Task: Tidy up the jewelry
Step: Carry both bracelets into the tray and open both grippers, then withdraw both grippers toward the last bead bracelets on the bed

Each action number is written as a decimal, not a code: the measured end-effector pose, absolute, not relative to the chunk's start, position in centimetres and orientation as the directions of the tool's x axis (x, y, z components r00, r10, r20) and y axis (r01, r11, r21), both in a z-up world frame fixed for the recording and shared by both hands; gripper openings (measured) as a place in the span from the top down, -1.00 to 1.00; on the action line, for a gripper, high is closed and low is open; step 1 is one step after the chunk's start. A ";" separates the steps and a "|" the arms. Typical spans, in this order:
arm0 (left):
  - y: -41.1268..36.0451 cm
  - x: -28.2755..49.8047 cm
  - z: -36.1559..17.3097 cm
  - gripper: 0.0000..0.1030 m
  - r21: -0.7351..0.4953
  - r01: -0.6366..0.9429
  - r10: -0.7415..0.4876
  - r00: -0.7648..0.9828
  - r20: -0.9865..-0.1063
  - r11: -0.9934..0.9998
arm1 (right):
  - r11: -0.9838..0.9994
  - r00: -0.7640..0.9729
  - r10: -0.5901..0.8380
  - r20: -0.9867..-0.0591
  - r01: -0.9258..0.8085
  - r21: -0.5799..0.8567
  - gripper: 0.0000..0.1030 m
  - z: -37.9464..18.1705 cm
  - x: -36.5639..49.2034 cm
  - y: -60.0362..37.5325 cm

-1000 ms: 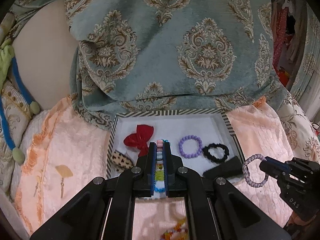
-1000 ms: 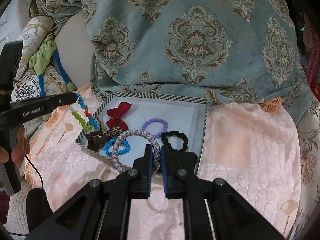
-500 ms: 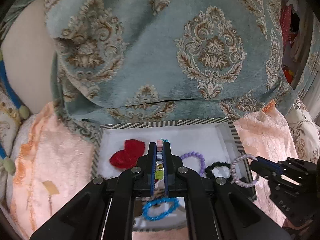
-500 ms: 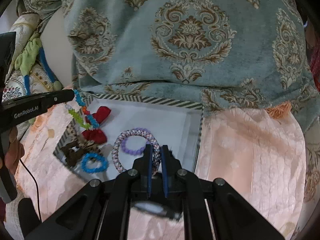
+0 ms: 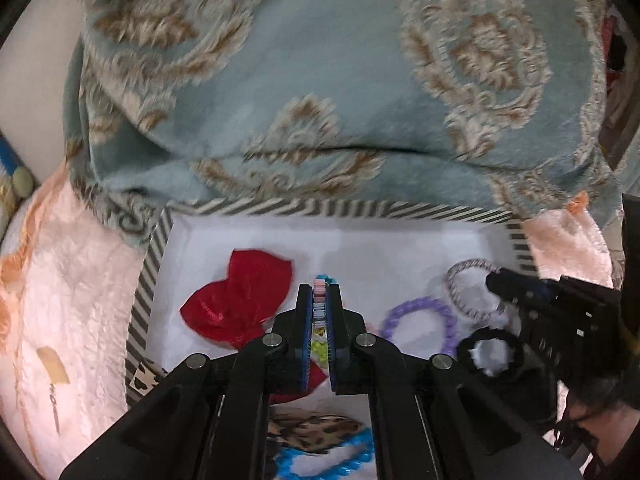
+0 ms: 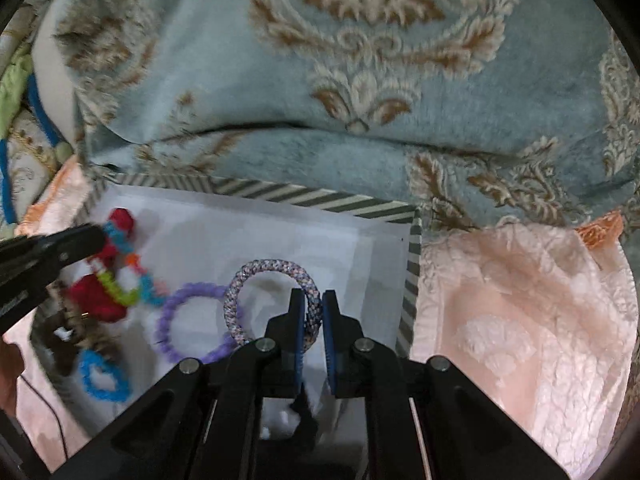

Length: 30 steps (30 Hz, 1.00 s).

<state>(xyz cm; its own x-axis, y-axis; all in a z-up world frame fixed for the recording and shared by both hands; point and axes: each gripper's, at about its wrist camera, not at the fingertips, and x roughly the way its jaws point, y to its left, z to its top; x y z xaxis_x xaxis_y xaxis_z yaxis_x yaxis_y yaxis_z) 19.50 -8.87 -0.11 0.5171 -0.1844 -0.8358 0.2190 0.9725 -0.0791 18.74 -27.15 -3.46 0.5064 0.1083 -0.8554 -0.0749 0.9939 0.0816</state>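
Observation:
A white tray with a striped rim [image 5: 280,205] [image 6: 312,198] lies on the bed. My left gripper [image 5: 319,292] [image 6: 96,236] is shut on a multicoloured bead bracelet [image 5: 319,312] [image 6: 120,288], which dangles over the red bow [image 5: 240,304] [image 6: 96,300]. My right gripper [image 6: 312,300] [image 5: 496,280] is shut on a braided lilac bangle [image 6: 264,266] [image 5: 460,276], held over the tray's right part. In the tray lie a purple bead bracelet [image 5: 416,303] [image 6: 180,300], a black scrunchie [image 5: 464,350], a blue bead bracelet [image 5: 288,464] [image 6: 86,376] and a leopard-print clip [image 5: 312,432].
A teal damask blanket [image 5: 320,80] [image 6: 320,80] is bunched right behind the tray's far rim. A peach bedspread [image 6: 520,340] [image 5: 60,300] lies on both sides of the tray. Cushions with blue cords [image 6: 16,100] sit at the far left.
Both grippers have come forward and down over the tray, each still holding its bracelet. The tray's contents look larger and closer, and the bangle now hangs inside the rim.

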 end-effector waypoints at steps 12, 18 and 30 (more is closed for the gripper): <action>-6.9 18.4 -0.2 0.68 -0.121 0.177 -0.193 0.483 -0.854 0.977 | 0.996 0.531 0.091 -0.843 -0.039 0.083 0.41 -2.9 16.9 -27.4; -6.3 15.3 1.3 0.68 -0.103 0.173 -0.178 0.504 -0.845 0.980 | 0.992 0.565 0.123 -0.816 -0.053 0.113 0.18 -0.4 11.7 -27.2; -5.2 6.1 4.9 0.68 -0.033 0.197 -0.147 0.596 -0.790 0.980 | 0.983 0.607 0.178 -0.775 -0.078 0.165 0.09 3.4 2.2 -24.7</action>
<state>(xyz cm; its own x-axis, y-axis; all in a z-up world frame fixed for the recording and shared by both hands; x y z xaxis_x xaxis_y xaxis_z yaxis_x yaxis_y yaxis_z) 6.10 -5.23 4.89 0.5958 -0.1467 -0.7897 0.1971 0.9798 -0.0333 2.23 -24.73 3.44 0.6070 0.1779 -0.7745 -0.0775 0.9832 0.1650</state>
